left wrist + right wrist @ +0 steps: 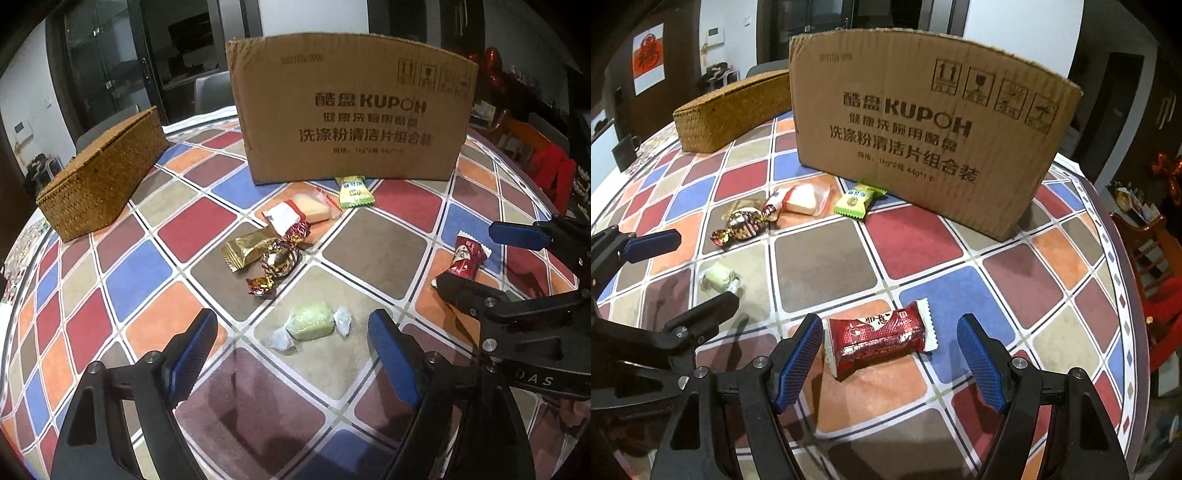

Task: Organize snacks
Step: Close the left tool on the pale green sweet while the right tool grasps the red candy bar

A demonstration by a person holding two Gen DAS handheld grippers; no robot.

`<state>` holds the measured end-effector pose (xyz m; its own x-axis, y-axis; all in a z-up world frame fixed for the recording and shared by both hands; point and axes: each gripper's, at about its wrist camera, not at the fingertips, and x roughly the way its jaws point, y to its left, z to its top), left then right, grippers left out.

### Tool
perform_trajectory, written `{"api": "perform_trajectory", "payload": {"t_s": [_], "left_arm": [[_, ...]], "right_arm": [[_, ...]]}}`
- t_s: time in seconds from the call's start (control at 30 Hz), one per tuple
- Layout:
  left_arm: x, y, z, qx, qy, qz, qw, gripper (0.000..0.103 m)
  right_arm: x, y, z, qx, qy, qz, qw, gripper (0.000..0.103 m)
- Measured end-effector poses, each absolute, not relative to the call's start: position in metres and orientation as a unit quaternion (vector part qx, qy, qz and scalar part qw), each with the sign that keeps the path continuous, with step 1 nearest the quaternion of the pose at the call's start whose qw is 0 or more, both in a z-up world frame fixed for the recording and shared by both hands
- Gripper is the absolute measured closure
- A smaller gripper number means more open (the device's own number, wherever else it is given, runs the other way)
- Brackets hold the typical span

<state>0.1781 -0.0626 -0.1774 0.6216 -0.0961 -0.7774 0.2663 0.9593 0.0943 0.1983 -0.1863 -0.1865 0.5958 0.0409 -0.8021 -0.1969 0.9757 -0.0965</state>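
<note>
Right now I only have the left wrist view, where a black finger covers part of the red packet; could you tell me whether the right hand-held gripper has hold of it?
Observer: No. The red packet lies flat on the table between the wide-open jaws of the right hand-held gripper, ungripped.
Operator: Thank you. Is it centred between them?
Observer: No. It sits close against the left pad, possibly touching it, with a clear gap to the other pad.
</note>
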Motion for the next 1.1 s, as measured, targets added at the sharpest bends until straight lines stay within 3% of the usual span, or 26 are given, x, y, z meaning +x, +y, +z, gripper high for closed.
{"api": "perform_trajectory", "payload": {"t_s": [0.13, 0.2, 0.33, 0.4, 0.5, 0.73, 1.1], "left_arm": [[0.181, -0.065, -0.182, 0.102, 0.428, -0.104, 0.892, 0.022], [0.183, -0.065, -0.184, 0.102, 0.433, -0.101, 0.89, 0.033], [0.186, -0.062, -0.185, 0.092, 0.436, -0.102, 0.89, 0.041], [0.185, -0.064, -0.185, 0.089, 0.436, -0.108, 0.889, 0.055], [0.181, -0.07, -0.184, 0.1, 0.435, -0.117, 0.887, 0.068], [0.179, -0.073, -0.183, 0.108, 0.432, -0.121, 0.887, 0.074], [0.179, -0.069, -0.175, 0.106, 0.424, -0.118, 0.892, 0.074]], "right_arm": [[0.202, -0.189, -0.192, -0.082, 0.45, 0.069, 0.886, 0.027], [0.202, -0.189, -0.193, -0.081, 0.451, 0.071, 0.886, 0.027], [0.202, -0.185, -0.194, -0.084, 0.445, 0.077, 0.888, 0.027], [0.203, -0.184, -0.194, -0.082, 0.445, 0.078, 0.888, 0.027], [0.204, -0.184, -0.194, -0.072, 0.447, 0.078, 0.888, 0.029], [0.201, -0.182, -0.193, -0.063, 0.442, 0.085, 0.891, 0.05], [0.198, -0.184, -0.187, -0.058, 0.437, 0.077, 0.894, 0.05]]}}
